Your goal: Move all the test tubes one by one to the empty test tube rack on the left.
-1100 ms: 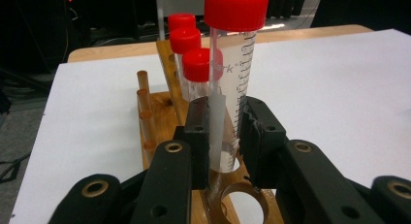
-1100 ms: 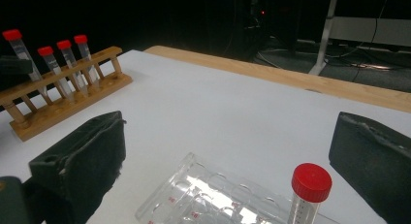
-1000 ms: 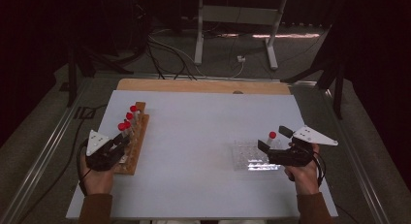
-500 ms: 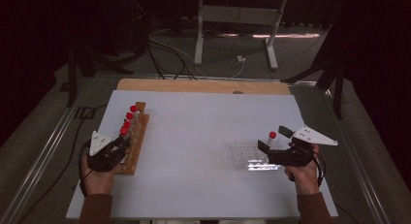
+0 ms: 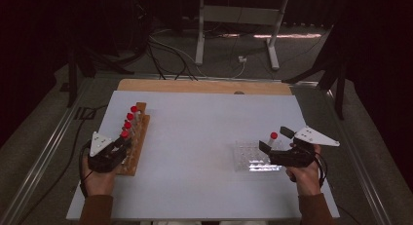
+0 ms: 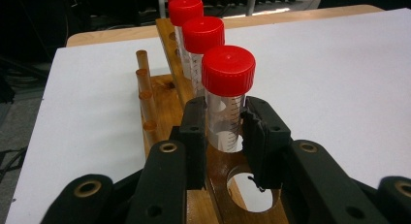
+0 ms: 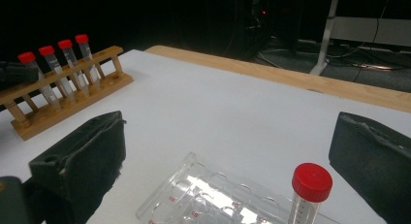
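Left gripper [image 6: 224, 132] has its jaws closed on the nearest tube [image 6: 227, 95] in the wooden rack [image 6: 160, 95]; pads [image 6: 196, 127] press the clear wall on both sides, below the red cap. Tube stands upright, long axis vertical, cap up, lower end in the rack. Three more red-capped tubes line up behind it in the same row. In the left gripper view an empty rack hole sits just in front of the held tube, between the jaws.

High view puts the rack [image 5: 137, 137] on the table's [image 5: 204, 118] left part with the left gripper [image 5: 122, 143] at its near end.

Right gripper [image 5: 272, 140] jaws are wide open, nothing between the pads. Right gripper view: a single tube [image 7: 308, 195] upright, cap up, standing in the clear tray [image 7: 194, 195], between the open jaws but apart from both. High view shows that tray [image 5: 251, 157] at the table's right, well apart from the rack.
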`<act>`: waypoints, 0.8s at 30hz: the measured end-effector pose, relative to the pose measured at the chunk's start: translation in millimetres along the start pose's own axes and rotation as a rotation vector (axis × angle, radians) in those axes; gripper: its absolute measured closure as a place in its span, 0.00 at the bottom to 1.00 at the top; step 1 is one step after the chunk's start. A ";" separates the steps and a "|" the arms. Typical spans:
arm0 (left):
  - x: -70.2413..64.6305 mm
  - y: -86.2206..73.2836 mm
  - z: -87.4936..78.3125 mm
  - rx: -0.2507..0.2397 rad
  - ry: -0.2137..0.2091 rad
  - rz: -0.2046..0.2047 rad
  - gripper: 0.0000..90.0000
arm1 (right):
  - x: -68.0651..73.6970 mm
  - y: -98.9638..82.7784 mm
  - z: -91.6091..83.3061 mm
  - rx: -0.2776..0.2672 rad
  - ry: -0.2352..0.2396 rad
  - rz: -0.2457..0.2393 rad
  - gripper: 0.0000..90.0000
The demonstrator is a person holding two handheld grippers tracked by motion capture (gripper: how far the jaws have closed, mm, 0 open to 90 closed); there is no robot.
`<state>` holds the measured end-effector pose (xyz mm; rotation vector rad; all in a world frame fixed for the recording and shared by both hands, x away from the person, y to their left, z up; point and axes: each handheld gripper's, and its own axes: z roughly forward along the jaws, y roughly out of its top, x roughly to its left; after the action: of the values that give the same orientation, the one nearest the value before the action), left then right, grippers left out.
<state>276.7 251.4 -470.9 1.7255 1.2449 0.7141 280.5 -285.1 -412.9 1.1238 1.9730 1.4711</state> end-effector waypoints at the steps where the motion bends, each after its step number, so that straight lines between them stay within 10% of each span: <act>1: 0.1 0.0 -0.1 0.000 0.001 0.000 0.79 | -0.2 0.0 -0.1 0.000 -0.001 -0.001 0.00; 24: -5.4 14.0 -23.8 -0.130 -0.022 -0.080 0.09 | -23.6 -9.8 -0.7 0.013 -0.107 0.042 0.01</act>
<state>261.3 252.1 -447.3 1.5656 1.2183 0.7111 290.2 -305.6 -424.8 1.2306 1.8989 1.3906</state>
